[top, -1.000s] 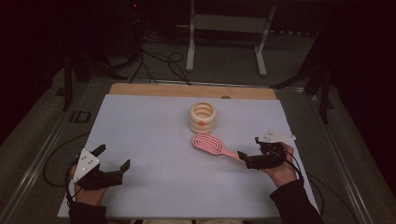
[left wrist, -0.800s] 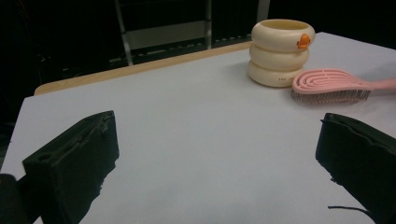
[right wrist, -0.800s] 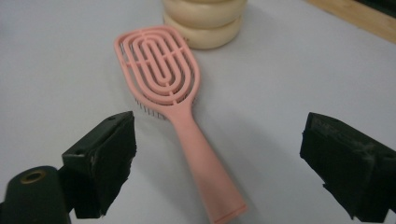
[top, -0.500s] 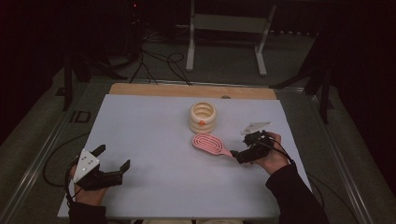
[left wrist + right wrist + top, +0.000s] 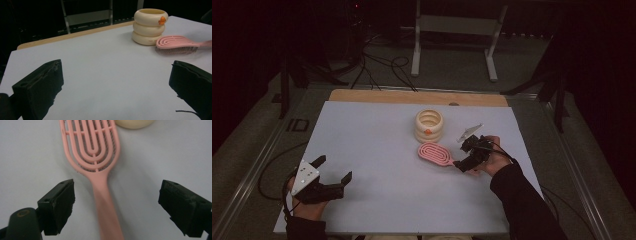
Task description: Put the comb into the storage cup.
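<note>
A pink hairbrush [image 5: 434,152] lies flat on the white sheet [image 5: 372,140], its handle pointing right. My right gripper [image 5: 463,156] is open at the handle end. In the right gripper view the handle [image 5: 106,207] runs up between the two wide-apart jaws of the right gripper [image 5: 117,205], and neither jaw touches it. The brush head [image 5: 92,147] lies beyond. A cream ringed cup [image 5: 429,125] with an orange mark stands just behind the brush. My left gripper [image 5: 333,170] rests open and empty at the near left, facing the cup [image 5: 149,26] and brush [image 5: 175,43].
A wooden strip [image 5: 412,97] edges the far side of the sheet. Beyond it on the dark floor stand a metal frame [image 5: 452,30] and loose cables [image 5: 382,65]. Metal rails [image 5: 257,165] run along both sides of the table.
My right gripper has moved left and forward to the brush, so its open jaws now straddle the handle. The left gripper, brush and cup have stayed put.
</note>
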The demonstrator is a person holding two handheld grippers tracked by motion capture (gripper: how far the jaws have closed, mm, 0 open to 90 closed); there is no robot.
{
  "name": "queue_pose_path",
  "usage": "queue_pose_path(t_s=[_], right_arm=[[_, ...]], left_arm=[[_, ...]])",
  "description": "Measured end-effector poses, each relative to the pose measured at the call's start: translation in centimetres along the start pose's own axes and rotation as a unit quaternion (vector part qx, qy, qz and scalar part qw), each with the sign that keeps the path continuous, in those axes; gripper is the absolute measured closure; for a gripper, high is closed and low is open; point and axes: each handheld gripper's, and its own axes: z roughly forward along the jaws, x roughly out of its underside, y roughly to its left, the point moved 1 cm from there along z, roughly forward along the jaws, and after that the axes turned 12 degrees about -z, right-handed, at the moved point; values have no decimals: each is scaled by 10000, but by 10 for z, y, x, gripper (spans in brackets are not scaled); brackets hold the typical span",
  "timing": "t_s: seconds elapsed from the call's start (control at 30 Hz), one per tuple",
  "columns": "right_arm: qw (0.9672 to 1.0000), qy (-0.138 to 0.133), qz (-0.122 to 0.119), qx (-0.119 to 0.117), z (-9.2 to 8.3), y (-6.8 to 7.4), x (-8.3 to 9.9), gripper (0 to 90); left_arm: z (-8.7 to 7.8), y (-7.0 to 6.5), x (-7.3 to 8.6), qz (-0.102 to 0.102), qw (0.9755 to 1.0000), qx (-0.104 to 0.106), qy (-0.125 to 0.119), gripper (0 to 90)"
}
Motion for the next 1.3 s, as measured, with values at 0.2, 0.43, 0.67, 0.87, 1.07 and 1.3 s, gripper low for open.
queue_pose_path(t_s=[0.2, 0.43, 0.67, 0.87, 1.07, 1.3], right_arm=[[9992, 279, -176, -208, 15, -1, -4, 146], [9965, 518, -495, -434, 30, 1, -10, 198], [9926, 814, -565, -708, 47, 0, -9, 349], [9902, 863, -541, -951, 55, -3, -8, 471], [9882, 889, -569, -1110, 58, 0, -11, 538], [9875, 879, -678, -1121, 58, 2, -12, 607]], left_arm=[[1, 0, 1, -1, 10000, -1, 33, 4], [1, 1, 1, -2, 10000, 8, 37, 4], [1, 1, 2, -14, 10000, 15, 45, 4], [2, 0, 2, 4, 10000, 17, 64, 4], [2, 0, 2, 7, 10000, 15, 81, 4], [3, 0, 2, 14, 10000, 12, 81, 4]])
